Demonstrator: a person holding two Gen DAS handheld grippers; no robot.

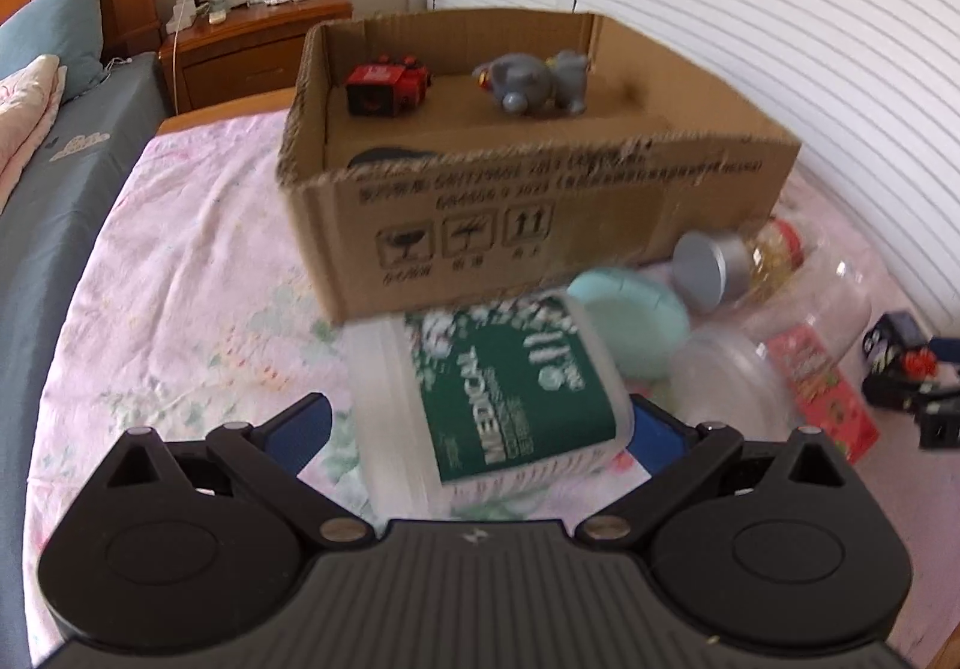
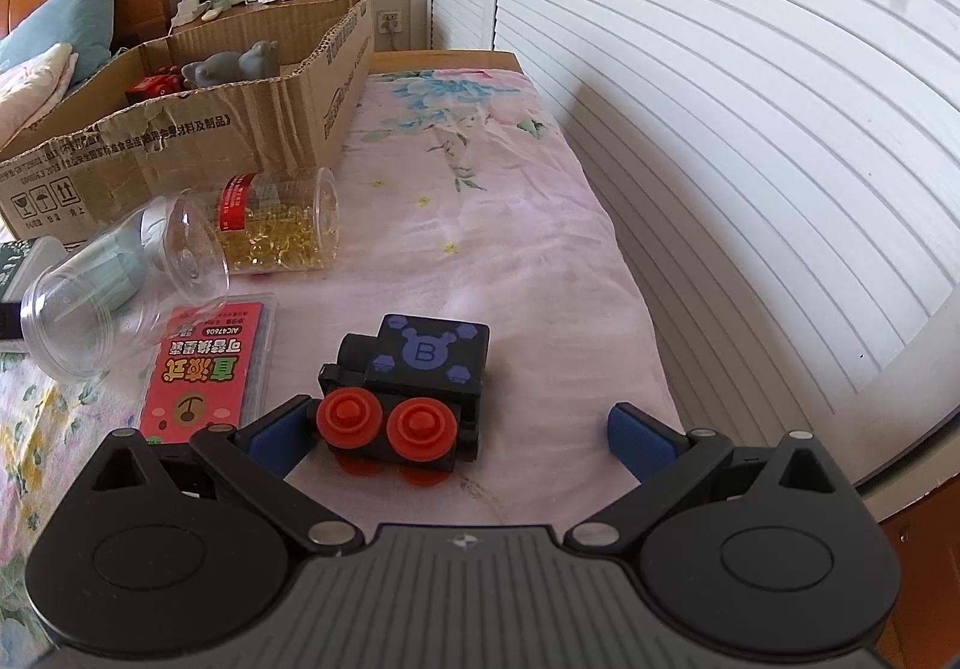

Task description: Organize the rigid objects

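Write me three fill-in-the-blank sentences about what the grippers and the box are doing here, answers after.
1. The left gripper surrounds a tub labelled ____.
2. The toy train between the right gripper fingers has ____ wheels.
3. The cardboard box contains a red toy and a grey ____.

Answers: MEDICAL; red; elephant

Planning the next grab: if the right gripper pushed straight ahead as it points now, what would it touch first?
Most likely the black toy train, lying on its side between the open right gripper fingers, nearer the left finger. Beyond it only bedsheet shows.
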